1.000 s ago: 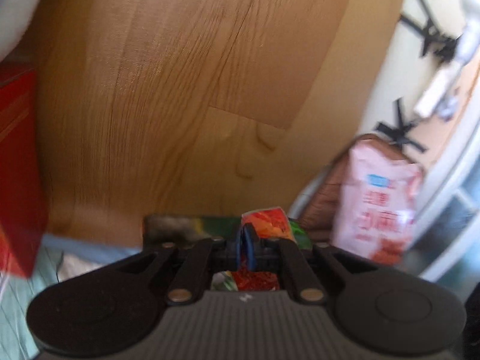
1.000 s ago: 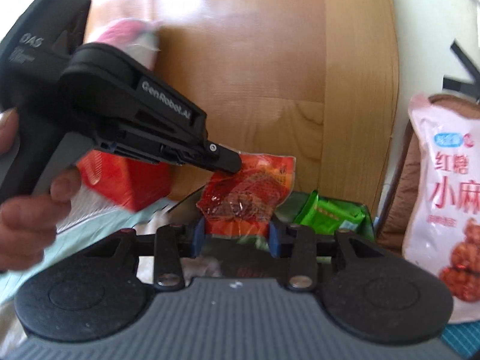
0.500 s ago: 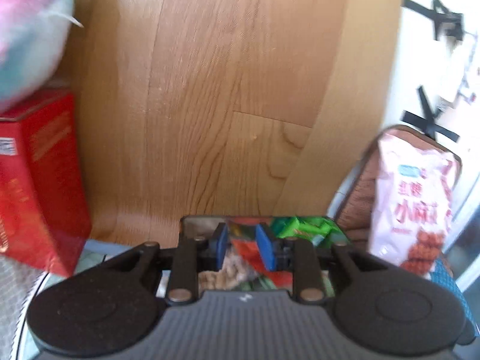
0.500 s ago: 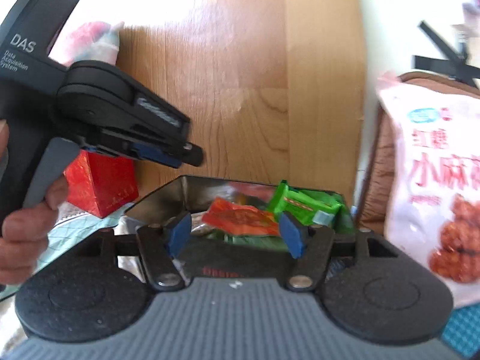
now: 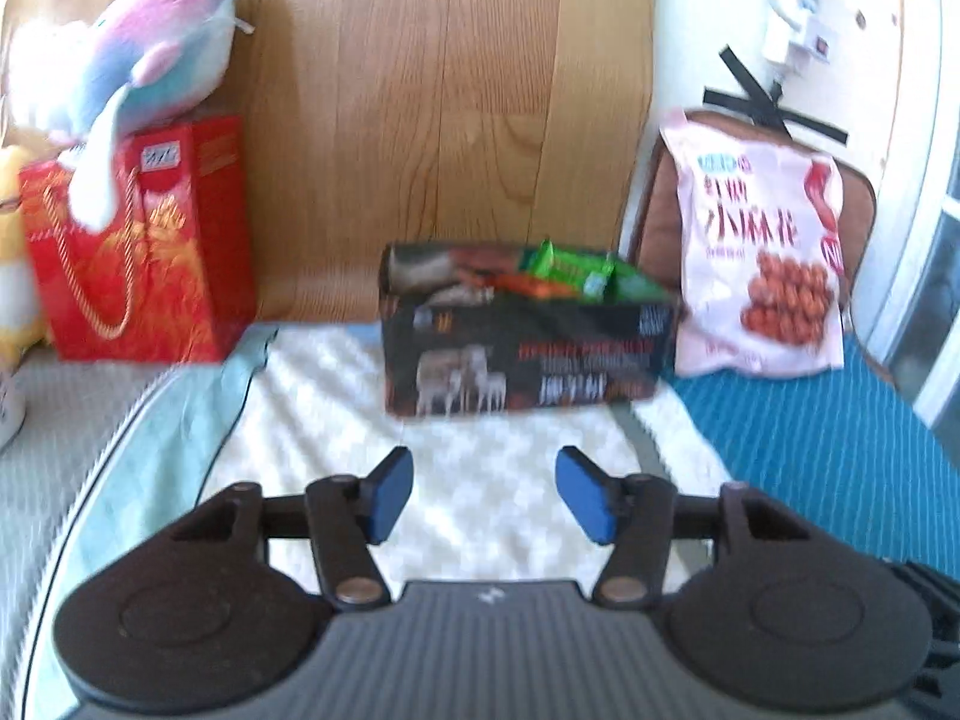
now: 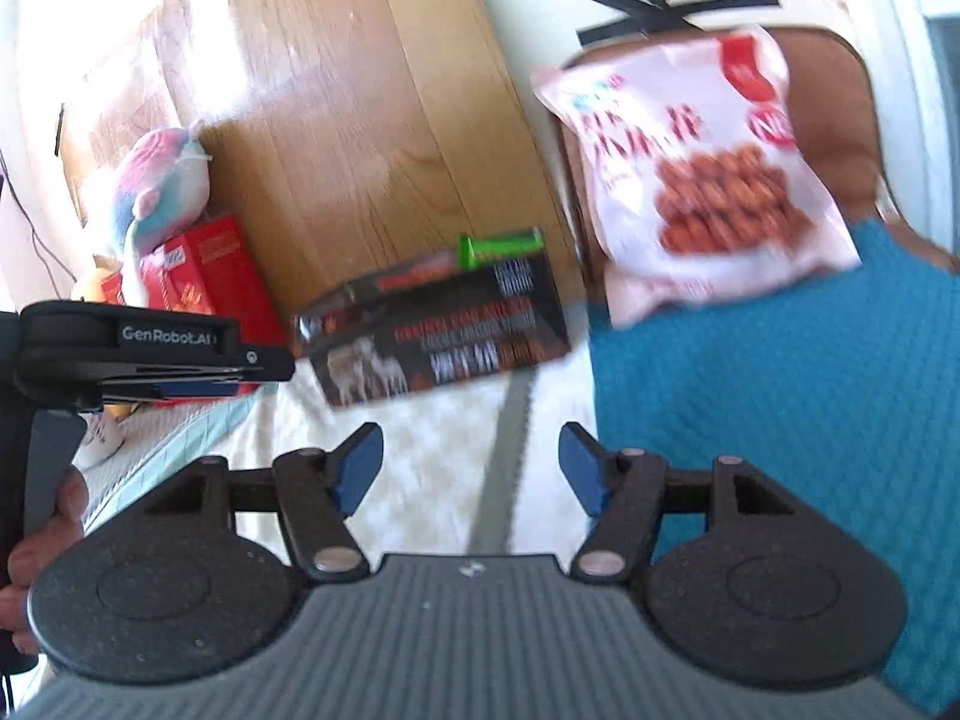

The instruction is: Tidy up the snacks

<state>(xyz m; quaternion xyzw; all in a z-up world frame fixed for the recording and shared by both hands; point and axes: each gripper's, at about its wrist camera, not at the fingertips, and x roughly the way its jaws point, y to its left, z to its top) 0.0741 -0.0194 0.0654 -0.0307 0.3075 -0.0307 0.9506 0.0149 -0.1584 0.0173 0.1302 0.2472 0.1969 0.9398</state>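
A black open-topped box (image 5: 528, 354) stands against the wooden wall and holds red (image 5: 522, 283) and green snack packets (image 5: 570, 267). It also shows in the right wrist view (image 6: 432, 336), with a green packet (image 6: 501, 246) sticking out. My left gripper (image 5: 485, 495) is open and empty, held back from the box over the white cloth. My right gripper (image 6: 471, 474) is open and empty too, also back from the box. The left gripper shows from the side in the right wrist view (image 6: 240, 369).
A big pink snack bag (image 5: 762, 258) leans on a brown cushion to the box's right, over a blue mat (image 5: 810, 438). A red gift bag (image 5: 144, 246) with a plush dolphin (image 5: 144, 54) on it stands at the left. A wooden wall is behind.
Both grippers have opened, let go of the red packet into the box, and pulled back away from it. The box now sits well ahead of both.
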